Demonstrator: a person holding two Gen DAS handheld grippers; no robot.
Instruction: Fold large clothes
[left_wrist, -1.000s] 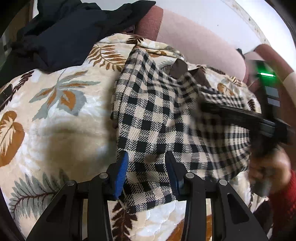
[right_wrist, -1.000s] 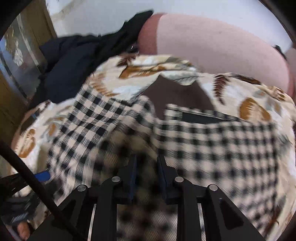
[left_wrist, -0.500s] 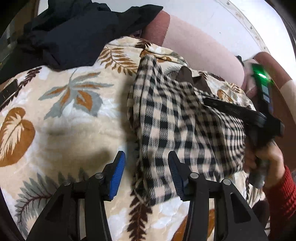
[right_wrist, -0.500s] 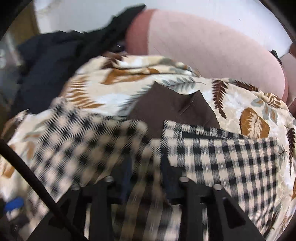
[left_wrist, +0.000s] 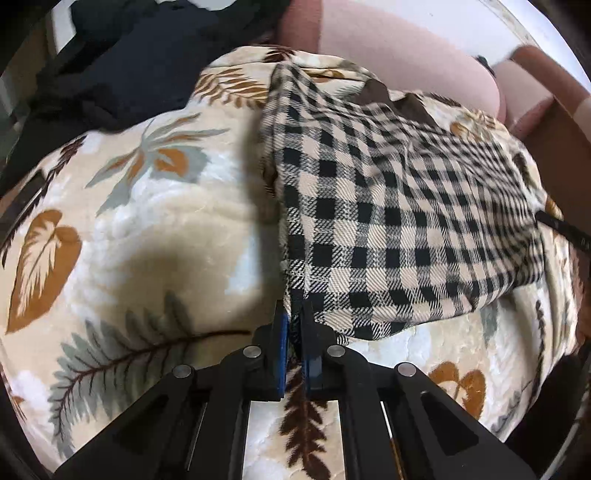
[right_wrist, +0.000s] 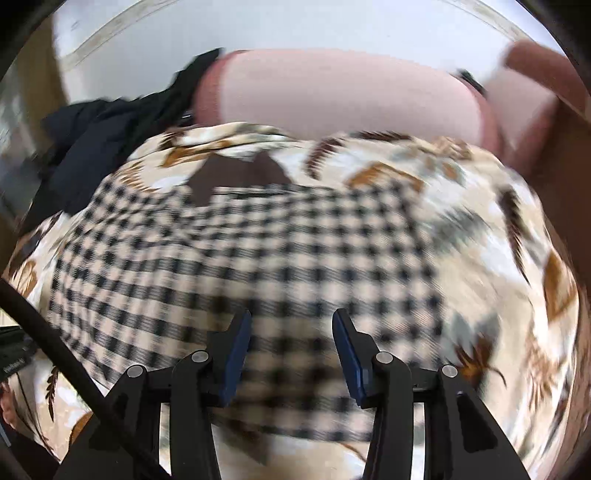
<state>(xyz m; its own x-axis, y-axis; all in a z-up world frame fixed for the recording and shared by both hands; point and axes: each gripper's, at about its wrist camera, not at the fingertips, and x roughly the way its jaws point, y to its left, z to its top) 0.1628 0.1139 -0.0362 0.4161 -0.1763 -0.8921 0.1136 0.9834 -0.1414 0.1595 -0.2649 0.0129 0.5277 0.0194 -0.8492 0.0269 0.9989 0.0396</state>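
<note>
Left gripper (left_wrist: 293, 321) closed on the near left corner of the checked shirt (left_wrist: 388, 221), having just shut there — probably to anchor or lift that edge for the next fold. Right gripper (right_wrist: 291, 345) with jaws apart above the checked cloth (picture blurred), just been opening, nothing pinched between the pads. Shirt lying partly folded on the leaf-patterned blanket (left_wrist: 129, 229), brown collar (right_wrist: 236, 175) toward the far edge, near the pink sofa back (right_wrist: 332, 96). Dark clothes (left_wrist: 122, 62) heaped at the far left corner — kept aside, likely waiting.
</note>
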